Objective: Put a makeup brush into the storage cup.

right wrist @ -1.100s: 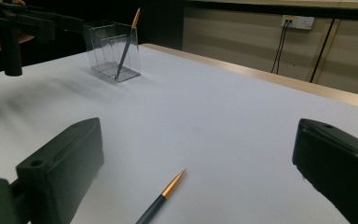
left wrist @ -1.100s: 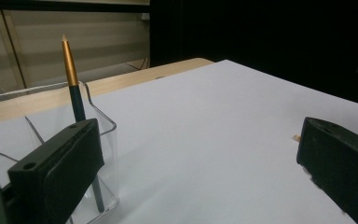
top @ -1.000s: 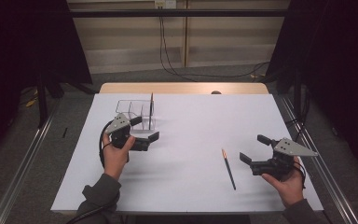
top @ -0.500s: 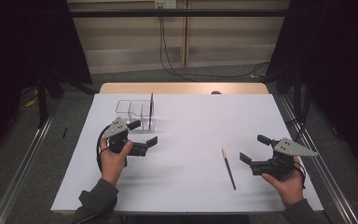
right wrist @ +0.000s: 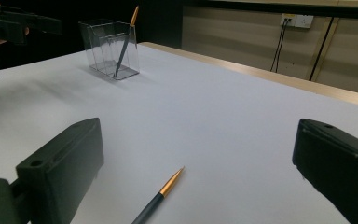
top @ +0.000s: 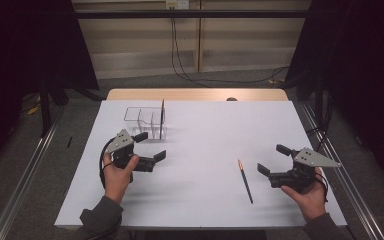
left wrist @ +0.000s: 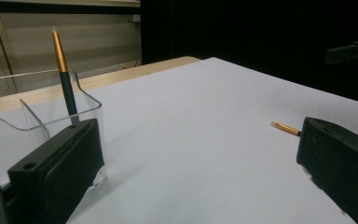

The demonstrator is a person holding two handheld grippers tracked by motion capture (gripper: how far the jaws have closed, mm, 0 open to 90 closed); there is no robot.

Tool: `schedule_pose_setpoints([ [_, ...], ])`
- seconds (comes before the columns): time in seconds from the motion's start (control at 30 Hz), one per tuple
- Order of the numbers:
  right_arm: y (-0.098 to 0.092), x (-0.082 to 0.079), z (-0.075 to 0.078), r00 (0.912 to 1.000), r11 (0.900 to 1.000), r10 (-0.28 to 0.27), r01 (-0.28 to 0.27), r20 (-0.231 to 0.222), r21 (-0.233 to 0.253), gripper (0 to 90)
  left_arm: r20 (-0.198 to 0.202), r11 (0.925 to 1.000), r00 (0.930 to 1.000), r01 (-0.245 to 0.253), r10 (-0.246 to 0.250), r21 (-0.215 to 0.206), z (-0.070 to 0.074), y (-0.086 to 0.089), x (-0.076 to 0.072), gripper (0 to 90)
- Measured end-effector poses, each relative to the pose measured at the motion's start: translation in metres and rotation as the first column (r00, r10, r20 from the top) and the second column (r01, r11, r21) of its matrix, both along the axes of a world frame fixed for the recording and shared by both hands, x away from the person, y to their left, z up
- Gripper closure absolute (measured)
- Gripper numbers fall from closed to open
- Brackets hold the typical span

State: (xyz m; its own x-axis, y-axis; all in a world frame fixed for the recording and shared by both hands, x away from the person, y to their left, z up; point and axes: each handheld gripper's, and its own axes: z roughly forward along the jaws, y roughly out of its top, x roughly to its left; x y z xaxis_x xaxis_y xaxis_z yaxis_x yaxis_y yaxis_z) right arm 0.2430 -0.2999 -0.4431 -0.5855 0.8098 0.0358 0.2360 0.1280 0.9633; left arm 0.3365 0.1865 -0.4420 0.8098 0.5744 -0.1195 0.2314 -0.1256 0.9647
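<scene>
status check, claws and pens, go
Left claw open, empty, beside clear holder. Right claw open, empty, just right of loose pen flat on table. One pen standing in holder. Nothing in the way.

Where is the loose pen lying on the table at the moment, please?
In the high view the loose pen lies flat on the white table, toward the right, just left of the open right gripper and far from the clear holder.

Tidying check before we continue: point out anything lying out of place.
One dark pen with a gold tip lies loose on the white table near the open right gripper, while its twin stands in the clear plastic holder.
</scene>
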Motion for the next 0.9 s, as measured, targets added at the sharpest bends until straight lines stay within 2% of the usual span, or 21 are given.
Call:
schedule_pose_setpoints([
  [0.03, 0.0003, 0.0, 0.0, 1.0, 1.0, 0.001, -0.001, -0.001, 0.001, 1.4, 0.006, 0.9999, 0.9999, -0.015, 0.015, 0.003, 0.0, 0.0005, -0.001, 0.0],
  [0.13, 0.001, 0.0006, -0.0005, 1.0, 1.0, 0.001, -0.001, 0.001, 0.003, 1.5, 0.002, 0.9999, 1.0, 0.007, -0.007, 0.01, 0.0004, 0.0047, -0.002, 0.0],
  [0.2, 0.0016, 0.0007, -0.0007, 1.0, 1.0, 0.001, -0.001, -0.001, 0.002, 1.4, 0.011, 0.9998, 0.9998, -0.019, 0.019, 0.009, 0.0001, 0.0047, -0.0041, 0.1],
  [0.33, 0.0022, 0.001, -0.0009, 1.0, 1.0, 0.003, -0.003, -0.003, 0.002, 1.4, 0.013, 0.9996, 0.9995, -0.028, 0.028, 0.001, -0.0003, 0.007, -0.0056, 0.2],
  [0.37, 0.0022, 0.0012, -0.0012, 1.0, 1.0, 0.004, -0.004, -0.003, -0.001, 1.4, 0.015, 0.9999, 0.9998, -0.015, 0.015, -0.003, -0.0008, 0.0076, -0.0049, 0.3],
  [0.5, 0.0026, 0.0019, -0.0015, 1.0, 1.0, 0.002, -0.002, -0.007, -0.003, 1.4, 0.017, 0.9999, 0.9997, -0.015, 0.014, 0.009, -0.0003, 0.0062, -0.006, 0.2],
  [0.6, 0.0037, 0.002, -0.002, 0.9999, 1.0, -0.005, 0.005, -0.013, -0.001, 1.4, 0.02, 1.0, 0.9998, -0.005, 0.005, -0.007, 0.0007, 0.0053, -0.006, 0.3],
  [0.77, 0.0055, 0.0046, -0.0021, 0.9998, 1.0, -0.005, 0.005, -0.018, -0.006, 1.4, 0.025, 0.9997, 0.9995, -0.021, 0.02, 0.012, 0.0006, 0.0066, -0.0067, 0.3],
  [0.8, 0.0064, 0.0055, -0.0024, 0.9999, 1.0, -0.006, 0.006, -0.013, -0.003, 1.4, 0.021, 1.0, 0.9998, -0.006, 0.006, -0.003, 0.0005, 0.0071, -0.0064, 0.3],
  [0.83, 0.0072, 0.006, -0.0027, 0.9999, 1.0, -0.004, 0.004, -0.016, 0.0, 1.4, 0.021, 0.9998, 0.9996, -0.021, 0.021, -0.003, 0.0009, 0.0074, -0.0073, 0.3],
  [0.87, 0.0082, 0.0065, -0.003, 0.9998, 1.0, -0.006, 0.006, -0.019, -0.01, 1.4, 0.029, 0.9998, 0.9995, -0.014, 0.014, 0.012, 0.0012, 0.0087, -0.007, 0.4],
  [0.9, 0.0092, 0.007, -0.0031, 0.9997, 1.0, -0.007, 0.006, -0.024, -0.007, 1.4, 0.027, 0.9999, 0.9995, -0.015, 0.015, 0.005, 0.0009, 0.0086, -0.0071, 0.5],
])
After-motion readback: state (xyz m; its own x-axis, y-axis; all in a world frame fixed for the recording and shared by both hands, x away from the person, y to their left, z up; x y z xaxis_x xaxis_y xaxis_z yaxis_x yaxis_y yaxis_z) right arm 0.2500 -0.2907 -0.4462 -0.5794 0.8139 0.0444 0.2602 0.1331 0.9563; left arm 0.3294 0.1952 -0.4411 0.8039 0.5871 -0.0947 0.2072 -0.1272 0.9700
